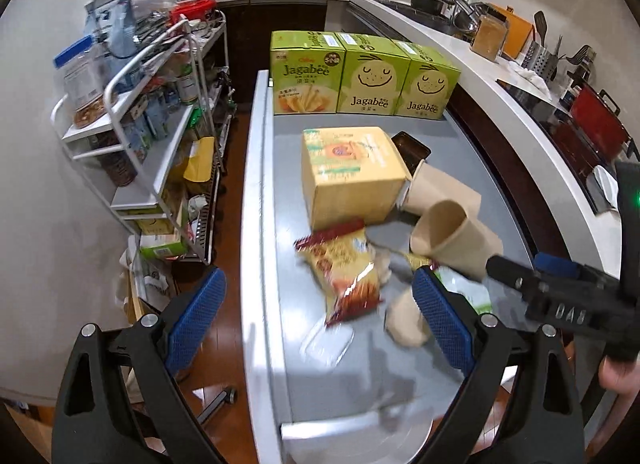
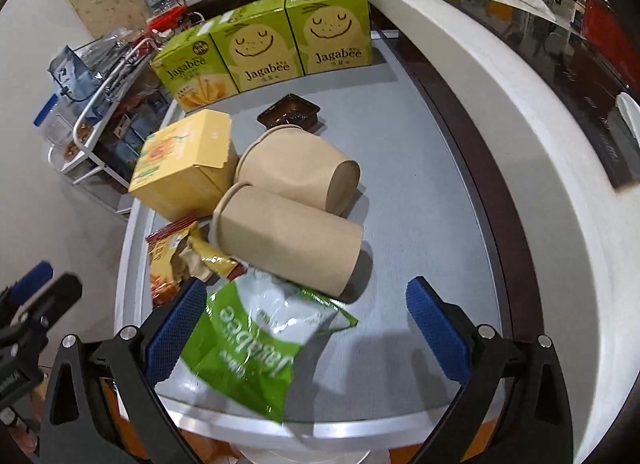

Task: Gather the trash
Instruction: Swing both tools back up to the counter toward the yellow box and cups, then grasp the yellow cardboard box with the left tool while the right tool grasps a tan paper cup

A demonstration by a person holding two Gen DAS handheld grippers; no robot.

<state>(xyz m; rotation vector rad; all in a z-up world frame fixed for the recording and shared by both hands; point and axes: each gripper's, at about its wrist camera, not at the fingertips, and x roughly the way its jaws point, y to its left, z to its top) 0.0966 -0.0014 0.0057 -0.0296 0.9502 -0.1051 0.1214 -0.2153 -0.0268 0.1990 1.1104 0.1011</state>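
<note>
- Trash lies in a loose heap on a grey table (image 2: 420,192) – wrappers at the near end, cups and a box further in.
- Left gripper (image 1: 320,320): jaws spread wide, nothing between the blue pads (image 1: 442,328); one pad hangs off the table's left edge over the wooden floor, the other over the table.
- Below it, a red-and-yellow snack wrapper (image 1: 344,272) lies flat, blurred, just beside a crumpled beige paper wad (image 1: 406,320).
- Right gripper (image 2: 308,328): jaws also wide and empty. Its left pad hides part of a green-and-white Jagabee bag (image 2: 248,344), which lies crumpled at the near table edge – whether pad and bag touch I cannot tell.
- Two brown paper cups lie on their sides, touching: the taller cup (image 2: 292,240) nearer, its rim over the wrappers, and the wider cup (image 2: 296,168) behind it.
- A yellow carton (image 2: 184,168) stands against the cups' rims, its flap loose.
- A dark plastic tray (image 2: 289,113) sits just behind the wider cup.
- Three green Jagabee boxes (image 2: 260,48) stand upright in a row at the far end of the table.
- A white wire rack (image 1: 160,124) packed with jars and packets stands left of the table; a white counter (image 2: 500,96) curves along the right.
</note>
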